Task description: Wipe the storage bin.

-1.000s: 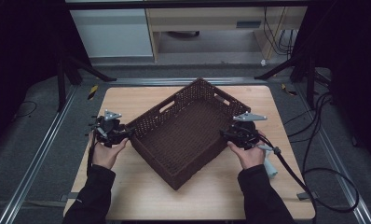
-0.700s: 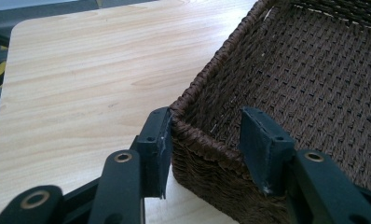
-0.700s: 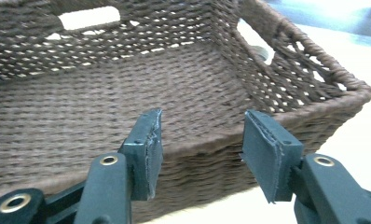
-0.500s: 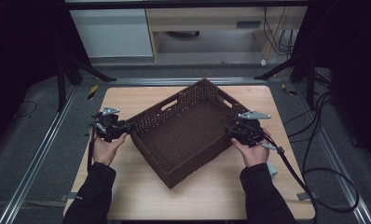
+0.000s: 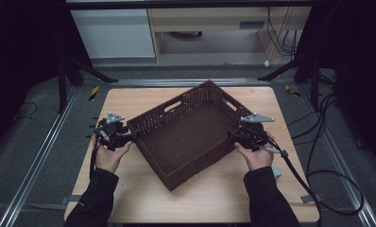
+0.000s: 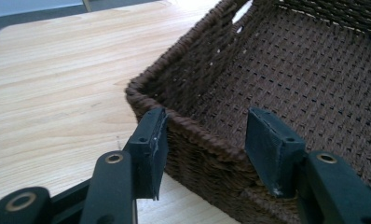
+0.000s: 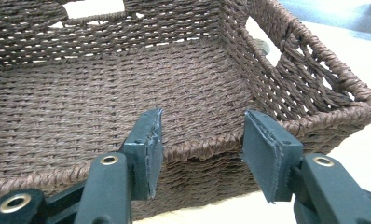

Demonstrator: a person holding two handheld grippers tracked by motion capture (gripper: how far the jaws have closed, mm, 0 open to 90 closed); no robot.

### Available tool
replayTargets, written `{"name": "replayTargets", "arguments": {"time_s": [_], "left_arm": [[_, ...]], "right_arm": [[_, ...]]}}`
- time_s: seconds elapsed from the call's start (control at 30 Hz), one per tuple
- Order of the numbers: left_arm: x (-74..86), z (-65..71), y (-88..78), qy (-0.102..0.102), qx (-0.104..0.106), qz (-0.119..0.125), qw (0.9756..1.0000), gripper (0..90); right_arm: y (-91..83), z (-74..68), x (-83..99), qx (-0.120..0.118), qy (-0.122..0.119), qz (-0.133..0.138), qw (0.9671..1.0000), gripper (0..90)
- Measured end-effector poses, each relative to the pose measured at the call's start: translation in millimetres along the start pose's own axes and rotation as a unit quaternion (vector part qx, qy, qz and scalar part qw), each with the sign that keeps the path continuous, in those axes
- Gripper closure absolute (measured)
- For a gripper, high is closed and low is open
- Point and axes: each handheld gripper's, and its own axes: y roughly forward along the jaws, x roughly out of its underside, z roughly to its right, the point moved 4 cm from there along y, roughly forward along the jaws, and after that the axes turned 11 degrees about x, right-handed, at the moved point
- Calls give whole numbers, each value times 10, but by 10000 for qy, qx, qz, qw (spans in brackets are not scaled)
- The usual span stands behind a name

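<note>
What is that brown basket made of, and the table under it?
The basket looks woven from twisted brown cord, perhaps paper rope or wicker; the braided rim and criss-cross weave show in both gripper views, with a matte look. The table seems to be light wood or wood-look board: pale grain lines run along its smooth top.

Wooden table [image 5: 129, 101], white cabinet [image 5: 113, 30] behind
</note>
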Motion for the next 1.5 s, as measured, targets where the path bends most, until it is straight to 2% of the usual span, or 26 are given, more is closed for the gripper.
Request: {"name": "replayTargets", "arguments": {"time_s": [0.07,0.13,0.27,0.3,0.53,0.67,0.77,0.93,1.03,1.07,1.1,1.27,1.5], "left_arm": [[20,3,45,-53,59,-61,9999,474],[16,-18,69,-18,14,-44,10000,457],[8,-53,96,-47,9,-14,10000,470],[-5,-93,116,-73,11,-1,10000,473],[-53,-175,163,-105,-7,-3,9999,488],[-56,-143,131,-137,22,-20,9999,484],[-37,-80,78,-100,83,-39,9999,458],[20,43,52,-48,275,-36,9996,444],[23,53,76,12,199,-99,9998,455],[26,49,87,79,113,-118,9998,455],[21,25,91,49,121,-102,9999,481],[5,-58,123,-67,182,-46,9998,506],[-46,-152,176,-99,146,-67,9998,528]], "right_arm": [[-6,7,-5,-42,-47,22,10000,482],[-23,14,-17,-79,-47,50,9999,480],[-44,76,-48,12,1,121,9999,469],[-48,109,-55,96,26,126,9999,464],[-9,142,-32,257,26,122,9996,462],[-6,151,-17,261,13,134,9996,474],[-6,145,-6,333,-107,126,9993,479],[-18,120,-5,397,-199,77,9990,478],[-22,116,-9,396,-236,77,9989,478],[-28,117,-13,360,-220,71,9991,479],[-49,140,-31,261,-142,75,9995,479],[-86,232,-76,339,-103,197,9992,470],[-32,477,-70,444,3,224,9988,488]]}}
